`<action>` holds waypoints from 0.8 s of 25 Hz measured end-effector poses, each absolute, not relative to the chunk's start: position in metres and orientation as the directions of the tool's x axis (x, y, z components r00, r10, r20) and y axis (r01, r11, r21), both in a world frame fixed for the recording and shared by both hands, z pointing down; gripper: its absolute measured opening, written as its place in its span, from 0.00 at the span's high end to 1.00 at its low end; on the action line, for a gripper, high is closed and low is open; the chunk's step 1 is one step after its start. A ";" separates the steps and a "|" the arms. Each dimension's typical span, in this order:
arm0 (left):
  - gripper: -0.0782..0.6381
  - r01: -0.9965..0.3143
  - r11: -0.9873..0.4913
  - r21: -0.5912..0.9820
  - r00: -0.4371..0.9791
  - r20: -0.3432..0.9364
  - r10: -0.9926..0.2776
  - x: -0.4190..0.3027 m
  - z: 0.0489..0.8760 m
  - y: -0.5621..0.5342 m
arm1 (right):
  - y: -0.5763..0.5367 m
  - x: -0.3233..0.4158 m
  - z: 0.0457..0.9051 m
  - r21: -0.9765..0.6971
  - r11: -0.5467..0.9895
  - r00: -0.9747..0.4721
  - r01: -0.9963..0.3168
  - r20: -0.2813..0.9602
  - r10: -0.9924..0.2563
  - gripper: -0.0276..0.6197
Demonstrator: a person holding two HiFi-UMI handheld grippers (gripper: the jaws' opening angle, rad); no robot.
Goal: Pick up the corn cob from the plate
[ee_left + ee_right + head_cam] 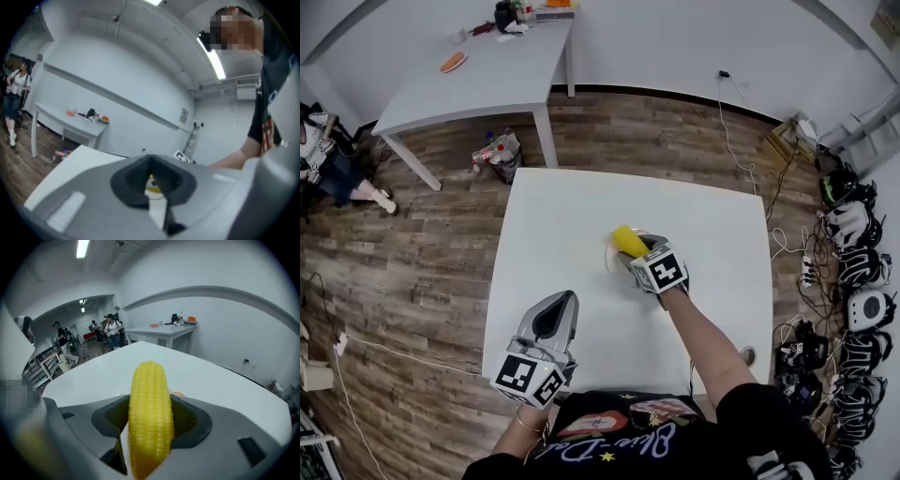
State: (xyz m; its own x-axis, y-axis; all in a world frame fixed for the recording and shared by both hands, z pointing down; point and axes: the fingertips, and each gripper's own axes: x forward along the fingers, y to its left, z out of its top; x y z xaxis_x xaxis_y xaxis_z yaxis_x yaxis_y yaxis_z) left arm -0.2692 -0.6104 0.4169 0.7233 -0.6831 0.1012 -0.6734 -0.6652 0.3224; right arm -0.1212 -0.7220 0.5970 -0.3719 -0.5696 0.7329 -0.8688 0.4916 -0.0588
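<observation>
A yellow corn cob [625, 239] lies on a small pale plate [610, 256] near the middle of the white table [562, 216]. My right gripper [632, 251] reaches down onto it from the near side. In the right gripper view the corn cob [149, 413] runs lengthwise between the jaws of my right gripper [151, 427], which stand wide open around it, with a thin gap on its left side. My left gripper [566, 300] hovers over the table's near left part, its jaws together and empty. Through the notch of the left gripper [154, 187] a speck of the yellow corn [151, 177] shows.
A grey table [478, 75] with small items stands at the back left, with a bag of bottles [497, 155] on the wooden floor by its leg. Cables and helmets [853, 253] crowd the floor on the right. A person [328, 159] sits at the far left.
</observation>
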 end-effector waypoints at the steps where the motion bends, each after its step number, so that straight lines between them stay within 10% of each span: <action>1: 0.90 -0.673 -0.669 0.316 0.725 0.101 -0.681 -0.268 0.416 -0.609 | -0.720 -0.116 0.588 -0.056 0.470 -0.367 -0.881 0.710 -0.601 0.58; 12: 0.90 -0.624 -0.741 0.249 0.775 0.075 -0.628 -0.235 0.404 -0.604 | -0.652 -0.085 0.418 -0.158 0.388 -0.418 -0.908 0.275 -0.866 0.58; 20: 0.90 -0.578 -0.783 0.229 0.813 0.087 -0.575 -0.204 0.403 -0.601 | -0.600 -0.076 0.387 -0.228 0.371 -0.414 -0.900 0.179 -0.893 0.58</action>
State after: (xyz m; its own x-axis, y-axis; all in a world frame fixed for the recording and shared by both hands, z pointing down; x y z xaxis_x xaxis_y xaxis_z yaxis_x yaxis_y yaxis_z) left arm -0.2041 -0.6006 0.4031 0.8134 -0.5751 0.0868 -0.5782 -0.7832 0.2287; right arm -0.0762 -0.5999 0.3866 -0.4135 -0.8927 0.1791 -0.9001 0.3713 -0.2279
